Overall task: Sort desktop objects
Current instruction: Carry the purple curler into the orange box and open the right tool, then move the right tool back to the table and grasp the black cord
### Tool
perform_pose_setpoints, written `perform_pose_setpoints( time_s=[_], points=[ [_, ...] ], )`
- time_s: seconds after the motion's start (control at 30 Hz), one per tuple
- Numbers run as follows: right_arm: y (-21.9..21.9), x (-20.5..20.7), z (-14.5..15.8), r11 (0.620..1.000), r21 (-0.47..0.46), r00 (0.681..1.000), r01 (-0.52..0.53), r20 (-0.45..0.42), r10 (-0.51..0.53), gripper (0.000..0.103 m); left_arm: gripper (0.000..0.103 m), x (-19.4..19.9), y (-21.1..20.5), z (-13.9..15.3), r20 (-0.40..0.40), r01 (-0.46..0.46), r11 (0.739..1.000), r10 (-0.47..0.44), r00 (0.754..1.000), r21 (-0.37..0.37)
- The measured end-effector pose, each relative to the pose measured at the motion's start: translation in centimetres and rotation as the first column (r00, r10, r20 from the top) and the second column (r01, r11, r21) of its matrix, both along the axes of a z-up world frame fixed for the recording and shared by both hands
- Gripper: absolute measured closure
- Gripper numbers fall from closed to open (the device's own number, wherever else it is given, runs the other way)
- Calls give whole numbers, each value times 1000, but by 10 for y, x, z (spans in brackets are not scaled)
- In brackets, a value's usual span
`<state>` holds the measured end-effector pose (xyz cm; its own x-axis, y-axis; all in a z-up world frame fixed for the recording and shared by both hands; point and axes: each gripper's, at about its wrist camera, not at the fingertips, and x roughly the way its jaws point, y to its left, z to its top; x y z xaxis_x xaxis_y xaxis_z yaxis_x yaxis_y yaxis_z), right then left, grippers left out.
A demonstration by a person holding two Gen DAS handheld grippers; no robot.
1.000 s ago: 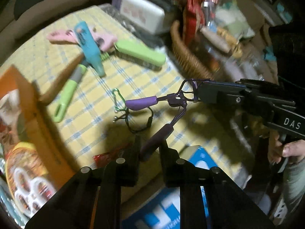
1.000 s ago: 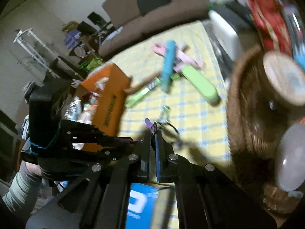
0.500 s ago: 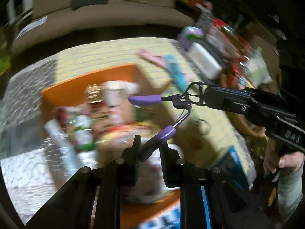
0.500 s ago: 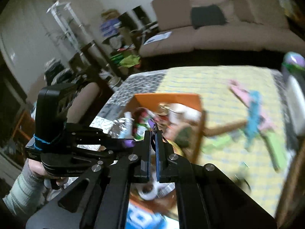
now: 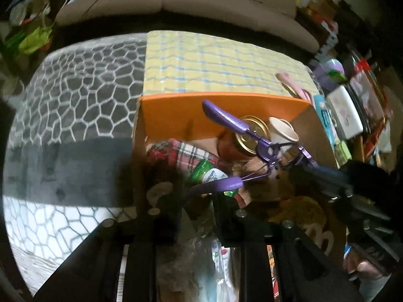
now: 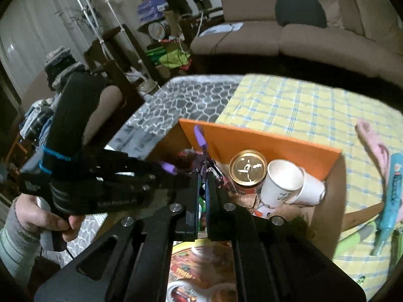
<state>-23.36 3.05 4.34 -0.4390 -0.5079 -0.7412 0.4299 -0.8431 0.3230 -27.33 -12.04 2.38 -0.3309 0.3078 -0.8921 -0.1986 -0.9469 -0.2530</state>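
Hovering above orange box [image 5: 221,115]: purple eyelash curler [image 5: 254,148], both-gripper-held.

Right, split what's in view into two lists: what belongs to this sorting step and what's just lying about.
In the job:
- purple eyelash curler, held over the box
- orange box
- left gripper, on the curler's lower handle
- right gripper, on the curler's head

Lying about:
- gold-lidded jar and paper cups in the box
- teal tube on the yellow cloth
- sofa
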Motion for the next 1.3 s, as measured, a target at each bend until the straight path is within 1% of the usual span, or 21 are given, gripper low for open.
perform_pose_setpoints(
  time_s=[0.07, 0.1, 0.13, 0.2, 0.23, 0.3, 0.33, 0.37, 0.4, 0.43, 0.5, 0.63, 0.7, 0.77, 0.9, 1.0, 1.13, 1.17, 1.2, 1.23, 1.3],
  points=[
    [-3, -2, -15, 1000, 12, 999, -8, 32, 8, 98, 77, 5, -7, 2, -17, -28, 999, 29, 999, 18],
    [-5, -4, -21, 999, 29, 998, -17, 61, 15, 98, 73, 7, -13, 4, -13, -55, 997, 56, 998, 53],
    [-8, -6, -28, 998, 55, 996, -24, 89, 19, 96, 70, 10, -22, 7, -2, -98, 989, 99, 995, 112],
    [-12, -3, -40, 993, 112, 992, -32, 122, 18, 96, 57, 16, -27, 14, -4, -117, 978, 119, 993, 173],
    [-11, -2, -43, 993, 111, 990, -32, 142, 16, 91, 56, 18, -25, 18, -8, -111, 978, 114, 993, 176],
    [-5, 3, -39, 995, 93, 987, -25, 158, 10, 90, 56, 22, -19, 25, -32, -98, 987, 103, 994, 127],
    [-1, 6, -33, 996, 90, 989, -20, 147, 7, 85, 56, 24, -14, 28, -39, -89, 990, 94, 995, 105],
    [5, 11, -26, 996, 89, 991, -12, 132, 0, 80, 56, 26, -12, 30, -40, -83, 991, 88, 995, 103],
    [13, 17, -18, 996, 88, 993, -4, 121, -7, 69, 55, 27, -11, 32, -39, -82, 991, 87, 995, 109],
    [21, 22, -11, 996, 85, 993, 2, 115, -12, 65, 55, 30, -10, 34, -38, -84, 989, 89, 995, 119],
    [43, 37, 4, 996, 87, 995, 12, 101, -21, 65, 54, 37, -4, 39, -39, -72, 988, 78, 996, 136],
    [103, 71, 33, 993, 91, 996, 71, 55, -76, 63, 48, 60, 27, 48, -44, 7, 990, -1, 999, 142],
    [135, 87, 40, 984, 138, 992, 115, 36, -121, 59, 46, 74, 51, 51, -49, 64, 988, -57, 997, 138],
    [167, 101, 38, 967, 198, 985, 162, 28, -171, 58, 46, 88, 78, 53, -50, 122, 982, -116, 992, 142],
    [220, 123, 16, 946, 231, 966, 229, 68, -251, 57, 46, 111, 133, 51, -39, 237, 962, -234, 971, 135],
    [242, 130, -6, 940, 229, 953, 254, 105, -283, 57, 46, 124, 174, 48, -36, 327, 941, -325, 945, 88],
    [260, 132, -35, 944, 214, 949, 253, 136, -285, 57, 46, 139, 225, 36, -8, 426, 905, -426, 905, 17],
    [262, 133, -41, 945, 213, 950, 248, 136, -280, 57, 40, 140, 231, 36, -16, 432, 902, -432, 902, -6],
    [262, 131, -46, 945, 218, 952, 242, 133, -275, 58, 29, 142, 238, 36, -33, 435, 900, -436, 899, -37],
    [261, 132, -51, 943, 230, 954, 241, 124, -274, 59, 28, 144, 245, 37, -49, 440, 897, -442, 896, -55],
    [262, 127, -60, 937, 260, 957, 234, 107, -269, 59, 28, 141, 256, 35, -31, 445, 895, -446, 895, -40]
  ],
)
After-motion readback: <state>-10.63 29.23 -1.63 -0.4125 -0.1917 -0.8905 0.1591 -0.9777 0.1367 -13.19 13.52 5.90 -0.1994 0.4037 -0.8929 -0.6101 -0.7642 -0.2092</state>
